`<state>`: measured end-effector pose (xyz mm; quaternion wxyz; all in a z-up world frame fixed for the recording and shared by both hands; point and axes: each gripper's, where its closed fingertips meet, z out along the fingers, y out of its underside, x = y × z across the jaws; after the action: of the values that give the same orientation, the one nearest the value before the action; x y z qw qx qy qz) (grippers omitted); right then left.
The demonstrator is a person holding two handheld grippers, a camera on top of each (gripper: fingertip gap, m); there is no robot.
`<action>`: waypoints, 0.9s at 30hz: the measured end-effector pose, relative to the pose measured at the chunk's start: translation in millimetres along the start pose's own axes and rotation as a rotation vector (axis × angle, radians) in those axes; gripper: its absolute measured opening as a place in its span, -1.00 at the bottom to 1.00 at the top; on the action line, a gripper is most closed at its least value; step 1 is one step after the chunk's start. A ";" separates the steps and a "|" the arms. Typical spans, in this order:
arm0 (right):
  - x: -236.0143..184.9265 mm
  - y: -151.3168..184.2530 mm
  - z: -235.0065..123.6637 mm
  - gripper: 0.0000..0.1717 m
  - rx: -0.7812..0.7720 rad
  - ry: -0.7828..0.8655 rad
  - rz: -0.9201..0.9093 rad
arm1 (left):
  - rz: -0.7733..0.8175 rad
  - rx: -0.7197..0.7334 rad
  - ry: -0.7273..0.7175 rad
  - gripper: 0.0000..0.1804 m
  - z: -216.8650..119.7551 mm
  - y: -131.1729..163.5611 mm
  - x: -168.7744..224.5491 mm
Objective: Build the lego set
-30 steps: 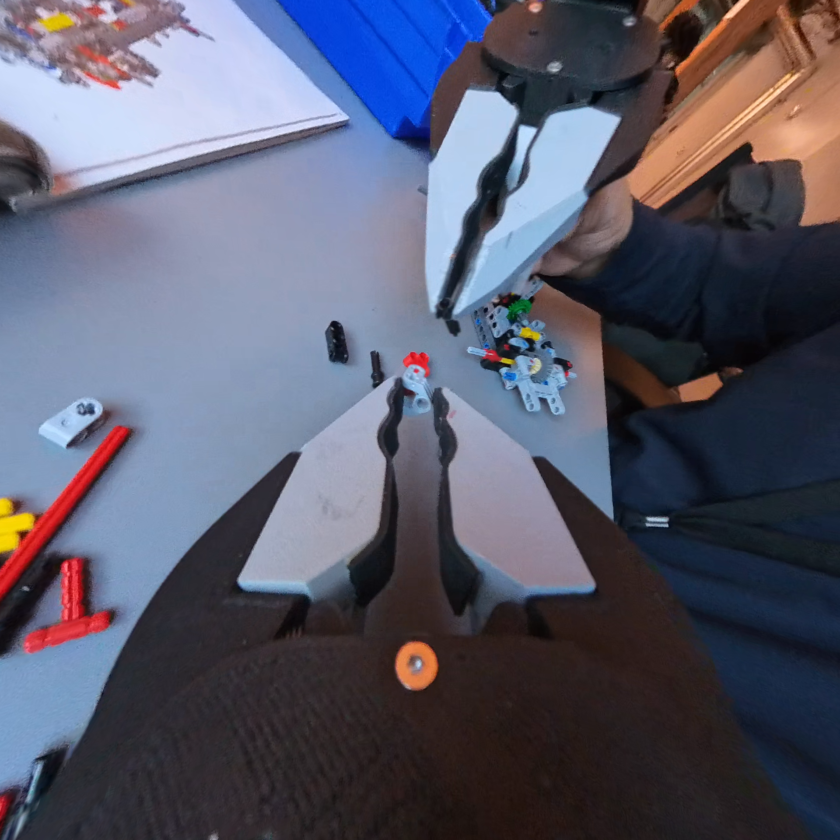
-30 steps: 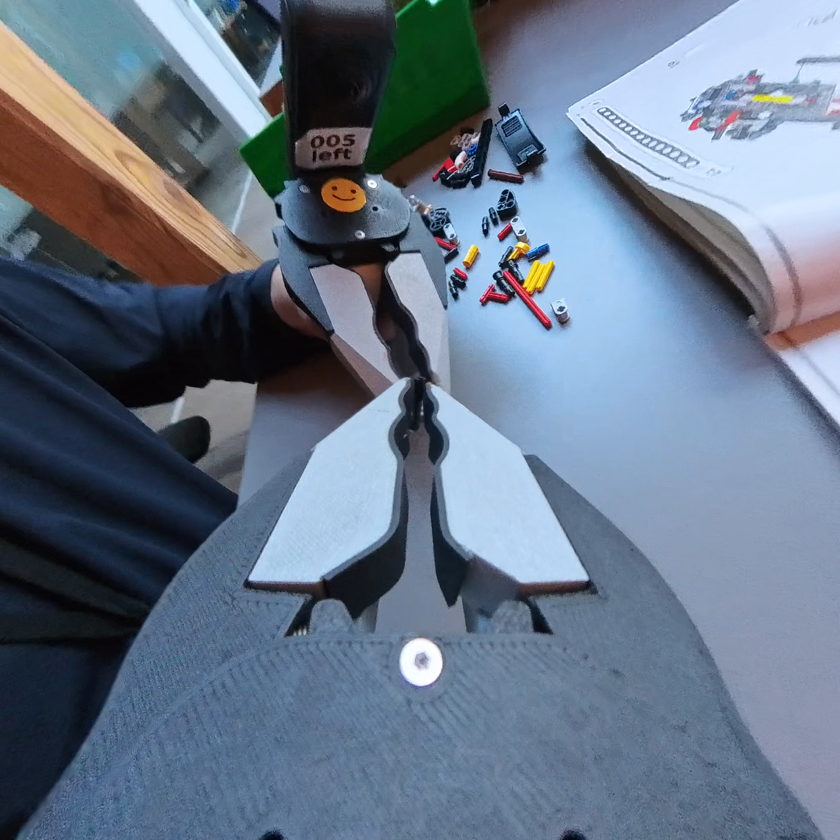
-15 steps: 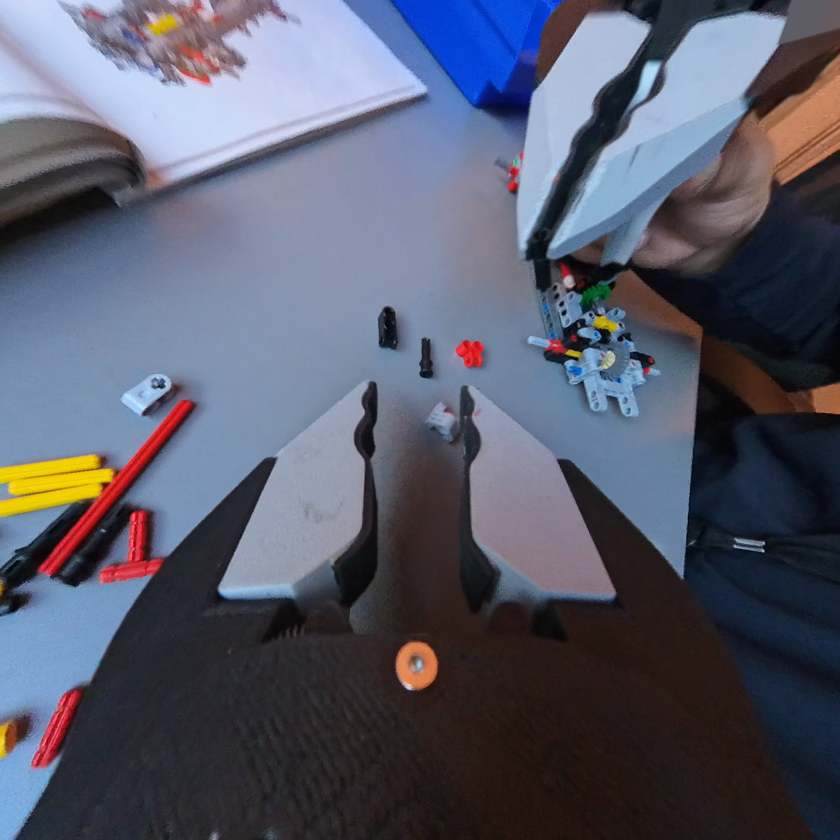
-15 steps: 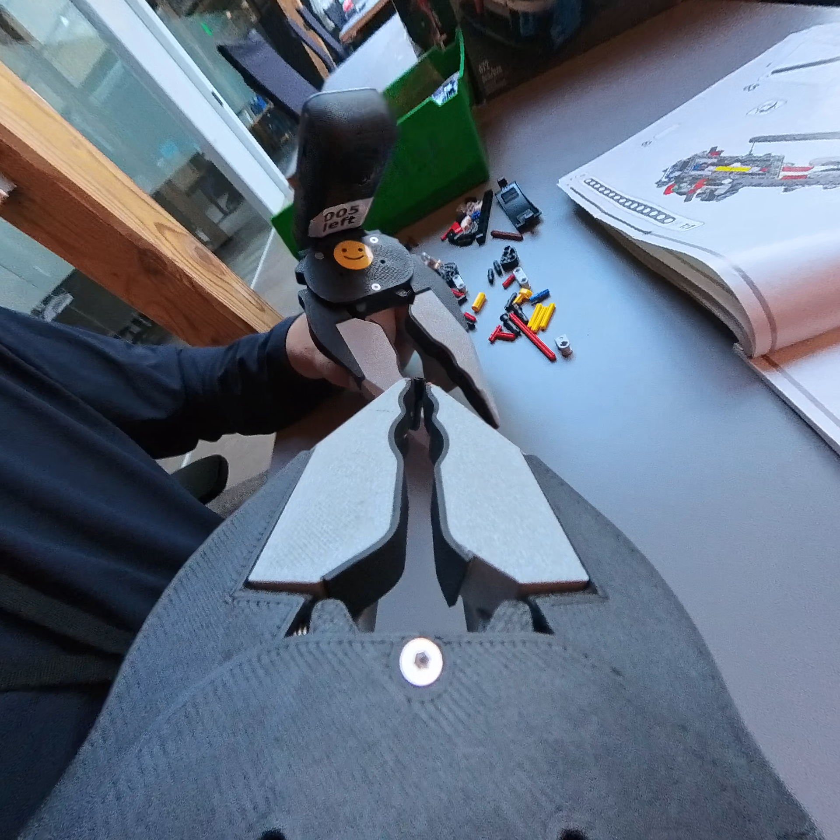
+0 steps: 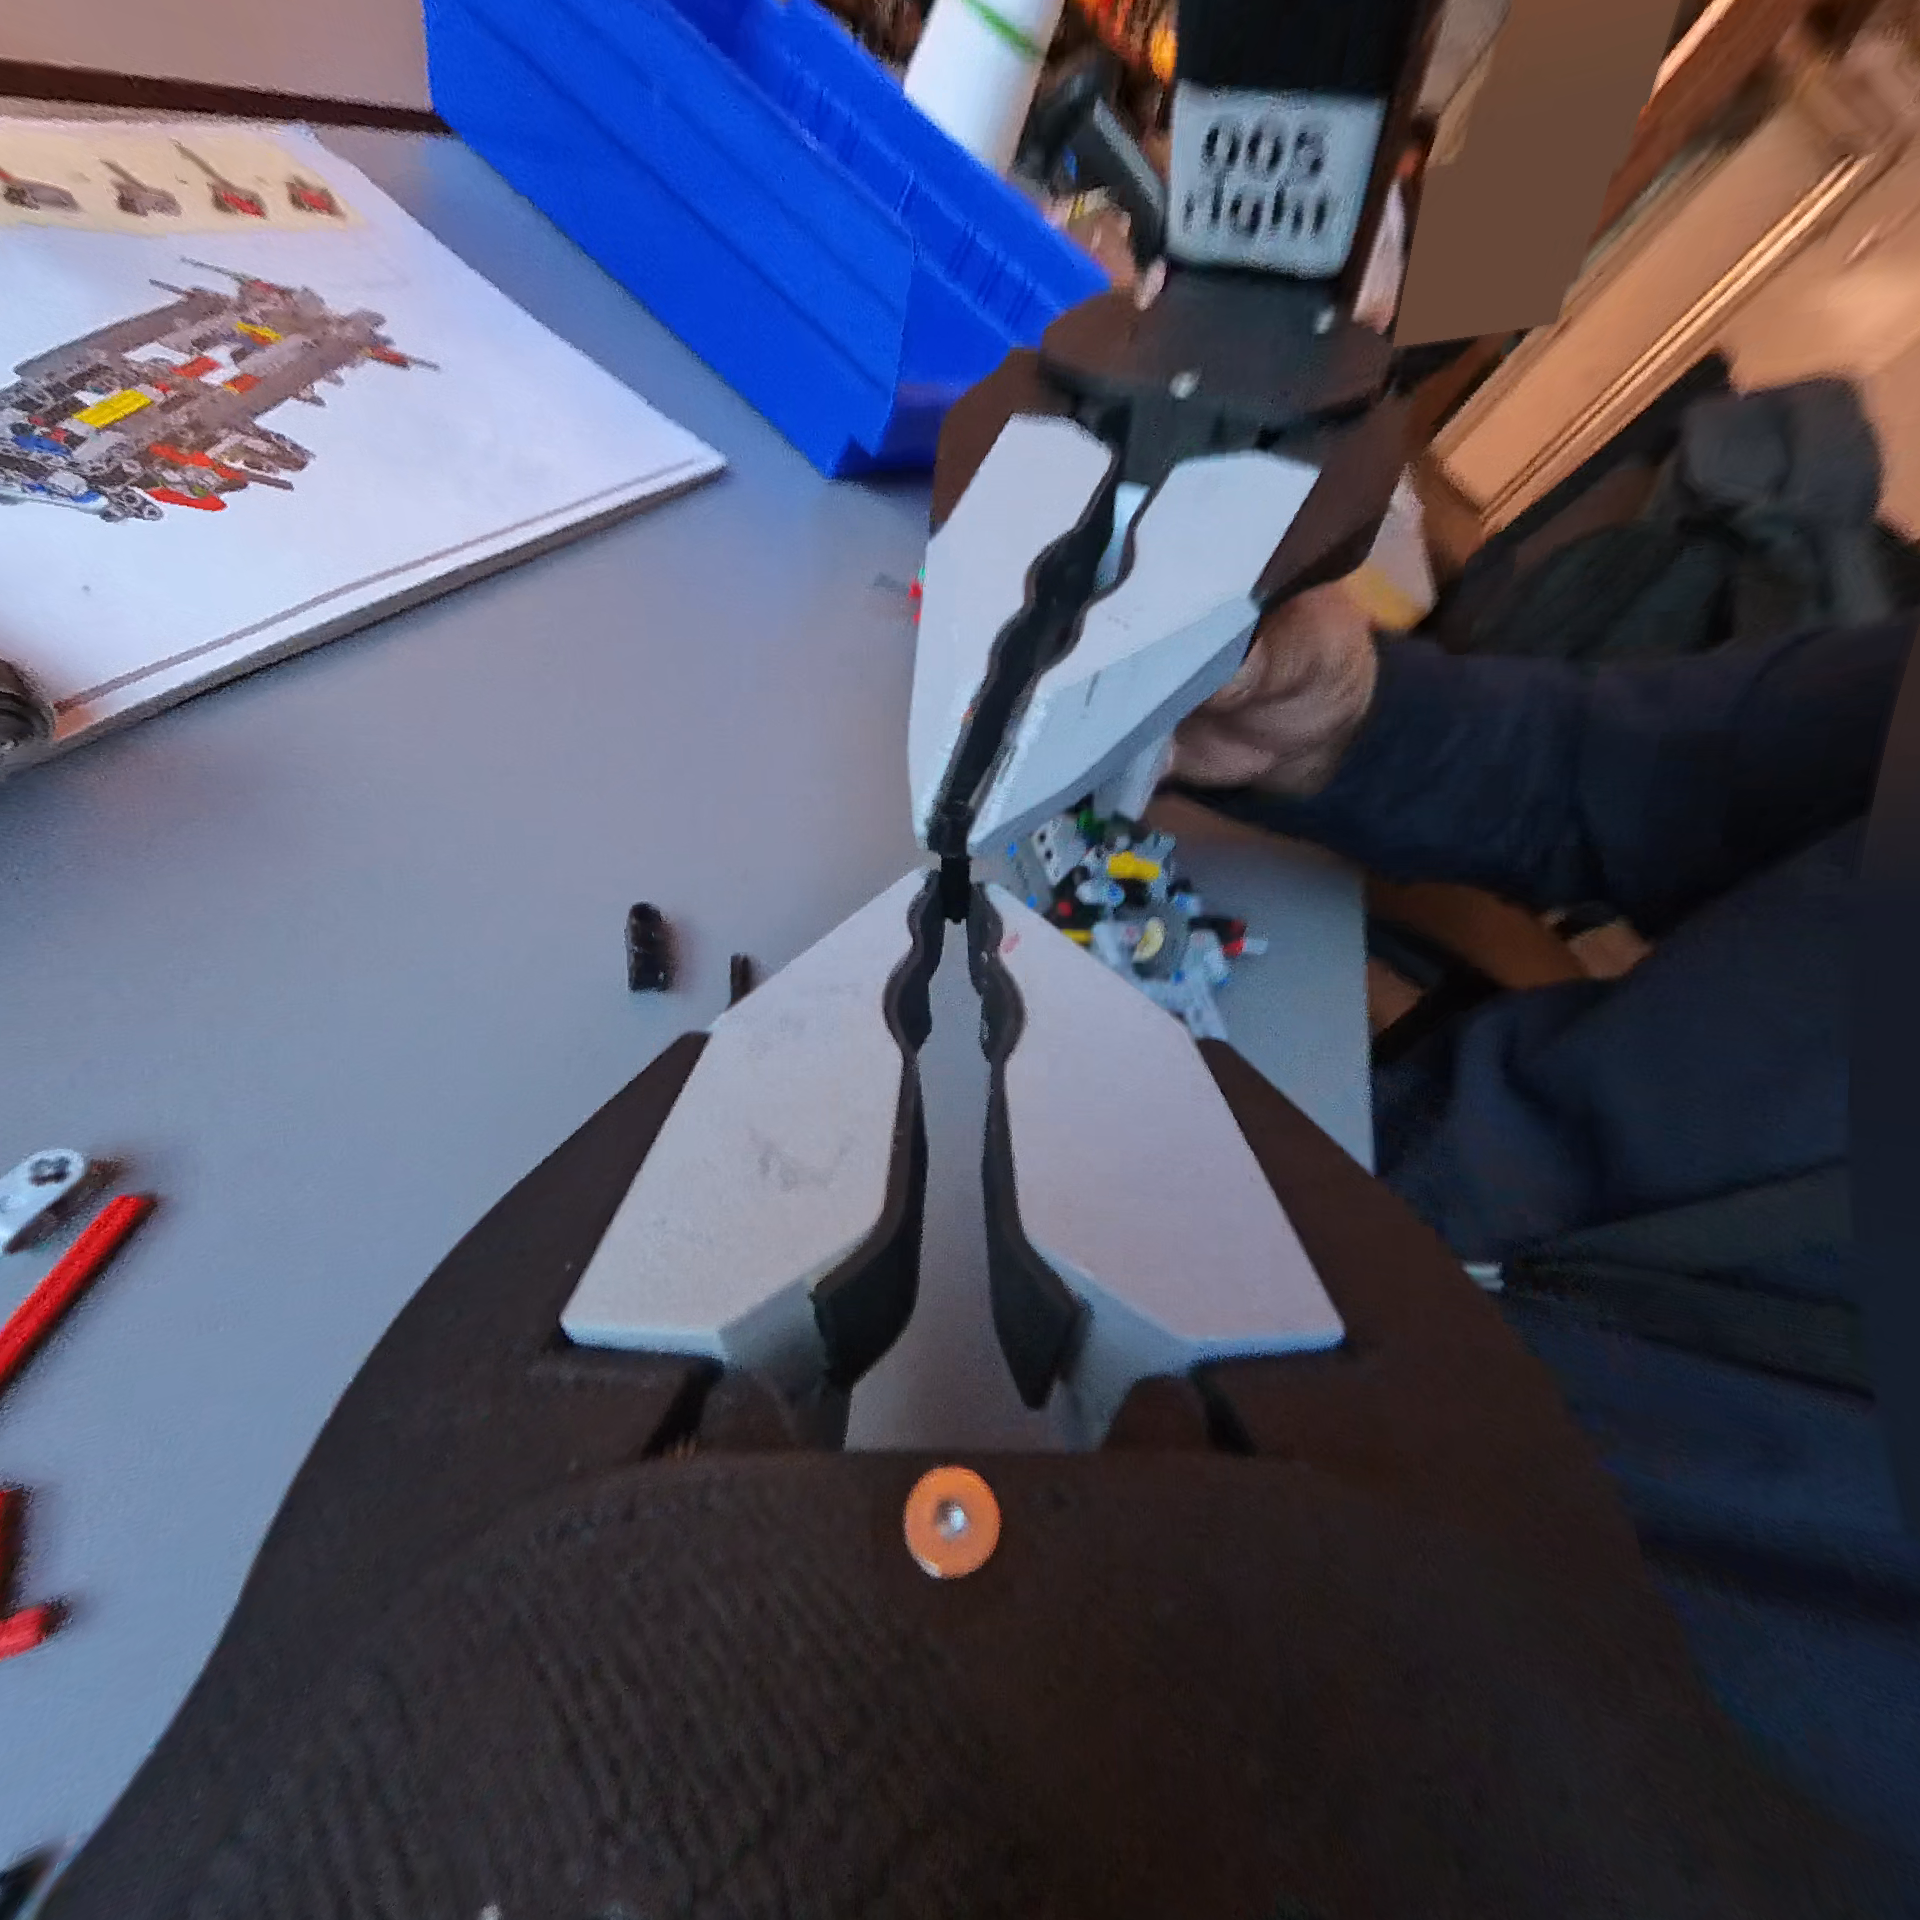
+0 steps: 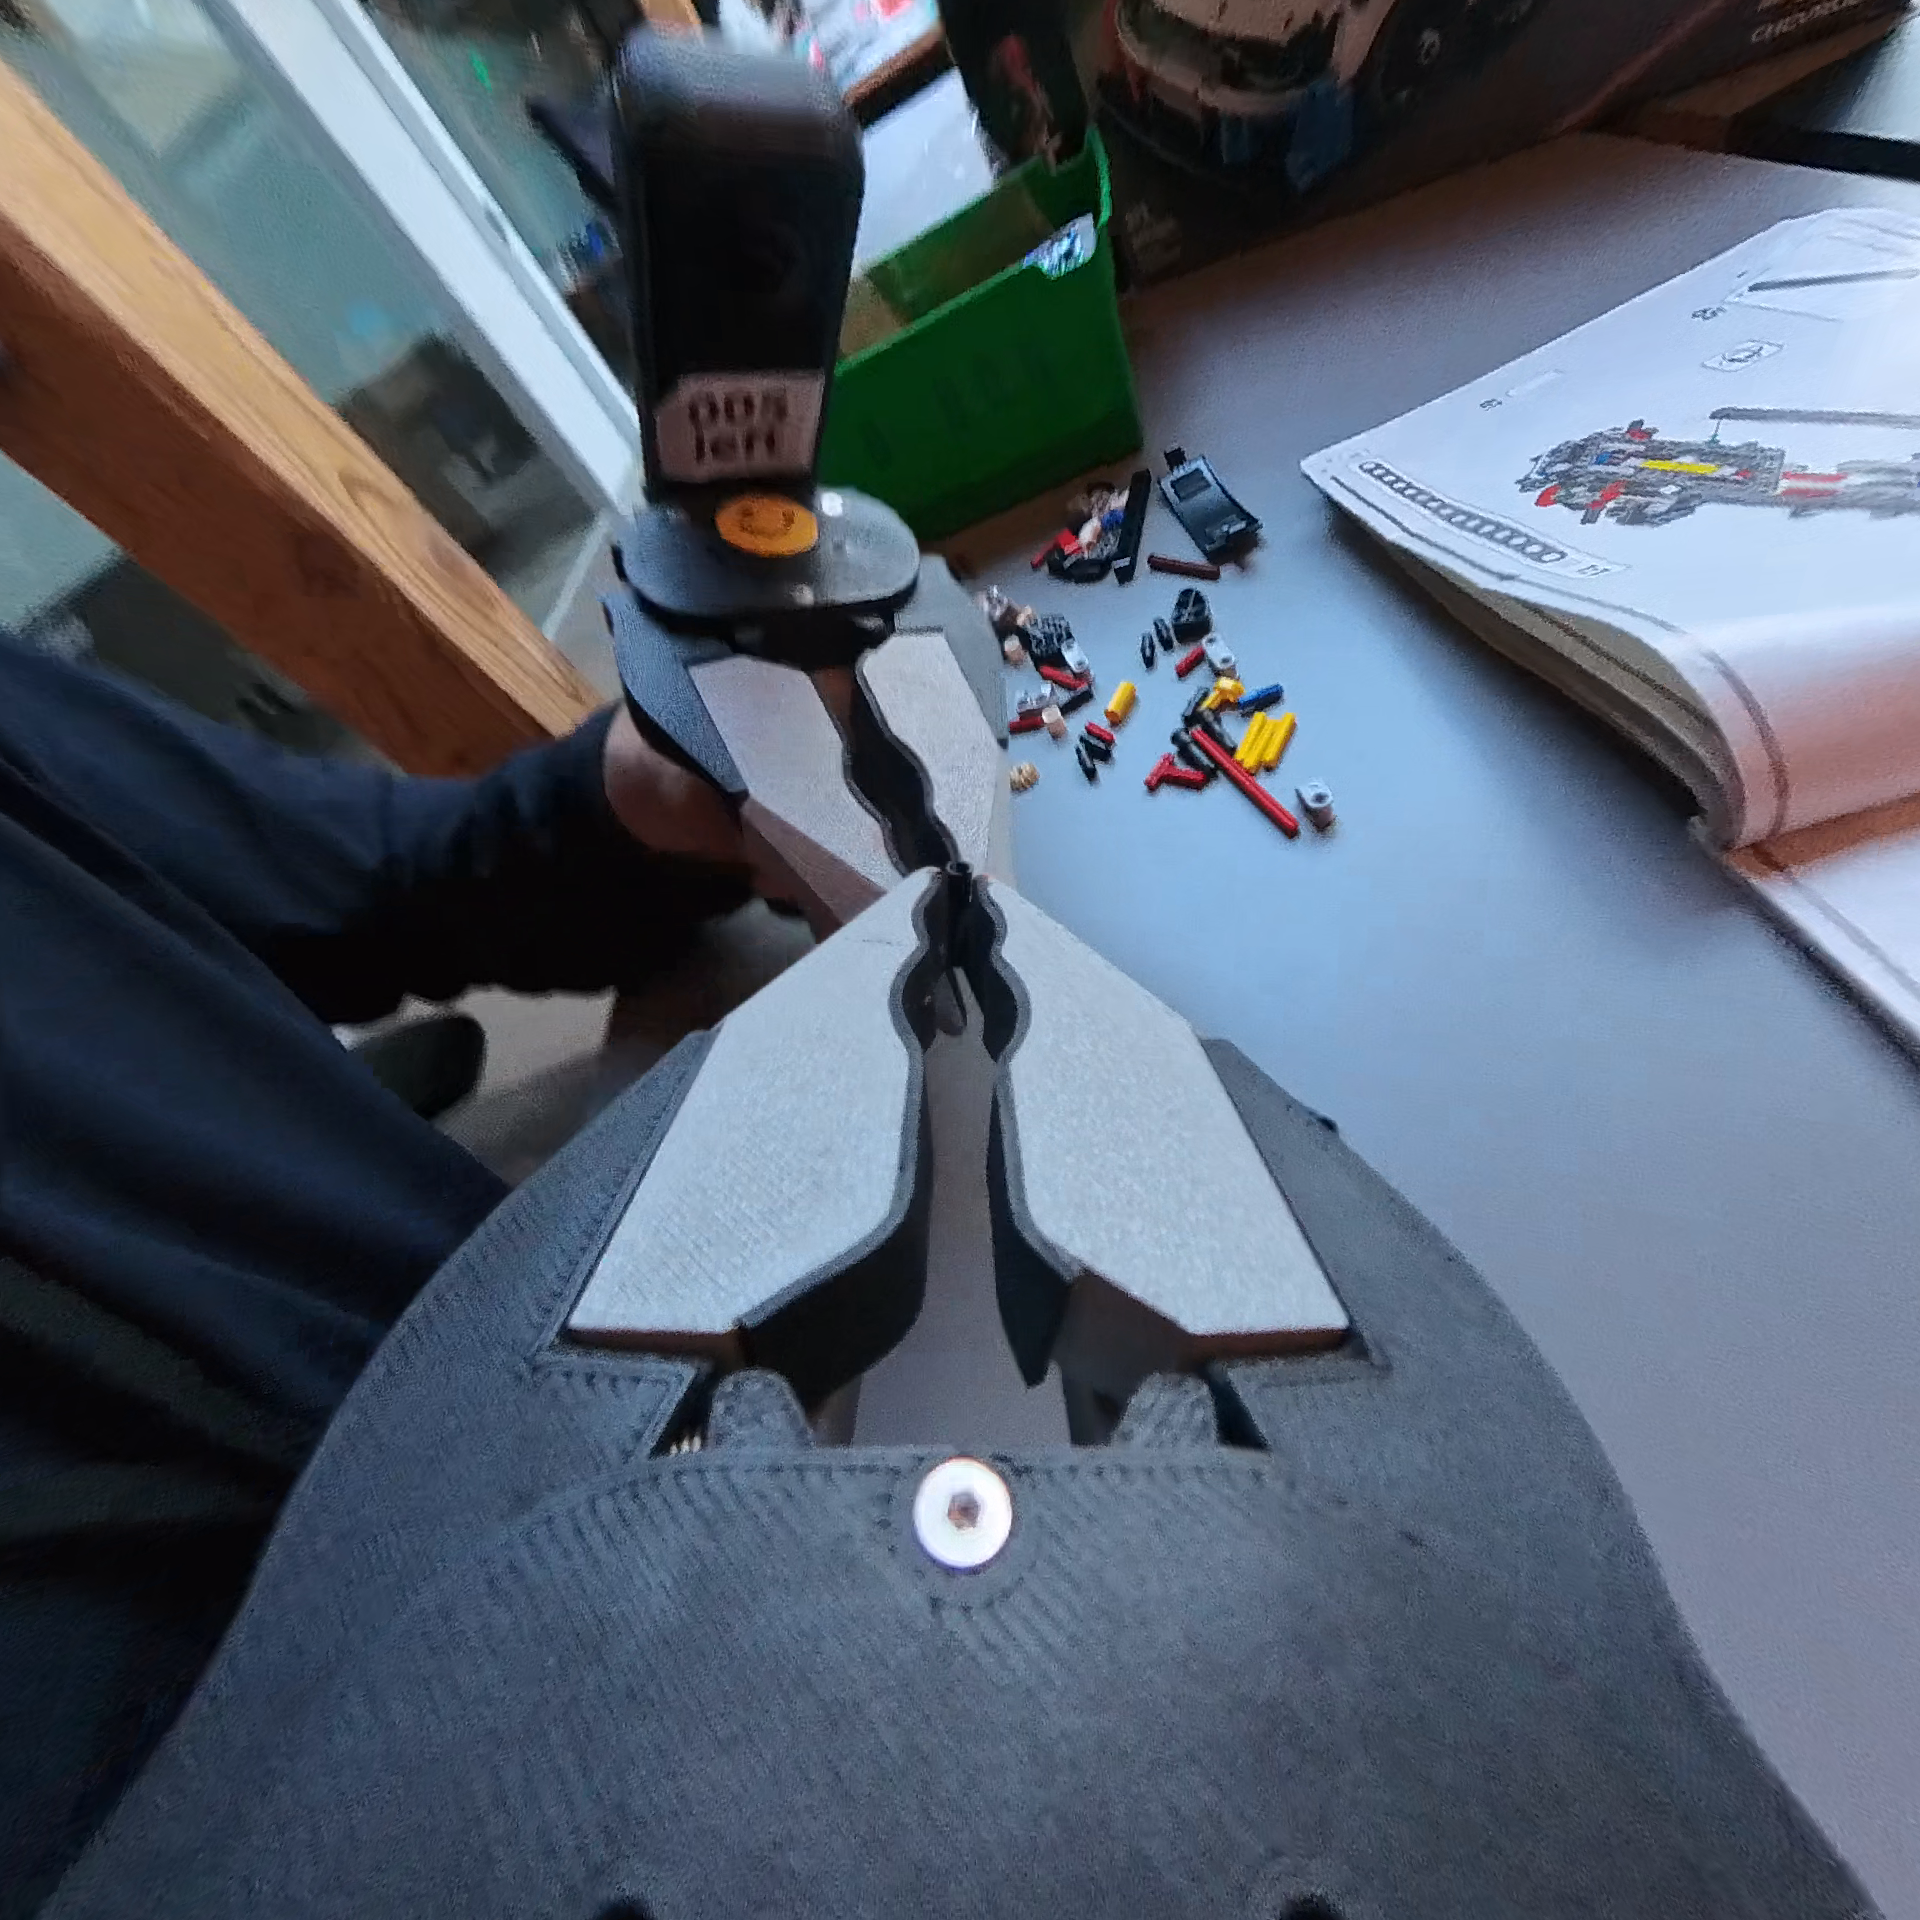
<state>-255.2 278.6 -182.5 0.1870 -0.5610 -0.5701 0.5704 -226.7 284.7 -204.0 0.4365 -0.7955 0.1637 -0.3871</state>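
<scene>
Table top (image 6: 1507,1039): smooth, matt grey laminate. Gripper bodies: matt black printed plastic, finely ribbed; fingers (image 6: 790,1122) faced in pale grey, lightly textured plastic, edged with black rubbery pads. Black pin (image 6: 958,904): smooth plastic. Loose building parts (image 6: 1236,727): glossy plastic. Instruction book (image 6: 1662,540): smooth printed paper. Green bin (image 6: 997,395) and blue bin (image 5: 727,208): smooth plastic. Beam (image 6: 208,447): grained wood. Sleeve (image 5: 1610,748): dark cloth.

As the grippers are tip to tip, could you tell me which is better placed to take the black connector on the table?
Probably the left gripper: the connector lies just beside its fingertips, while the right gripper hangs farther off, shut on a black pin.
</scene>
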 end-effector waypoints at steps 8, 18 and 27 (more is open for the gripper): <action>2.4 29.0 -5.0 -1.00 -0.385 0.107 -0.444 | 0.266 -0.328 -0.056 -0.98 0.8 25.3 -4.6; 6.0 39.6 -3.2 -0.89 -0.408 0.085 -0.407 | 0.229 -0.439 -0.005 -0.98 6.1 47.6 -8.4; 1.4 45.8 -2.4 -0.99 -0.447 0.053 -0.425 | 0.293 -0.465 -0.036 -0.98 9.1 49.8 -6.9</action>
<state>-234.0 268.0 -221.9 0.1887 -0.4713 -0.7808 0.3642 -220.3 265.8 -251.0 0.2962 -0.8489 0.3539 -0.2575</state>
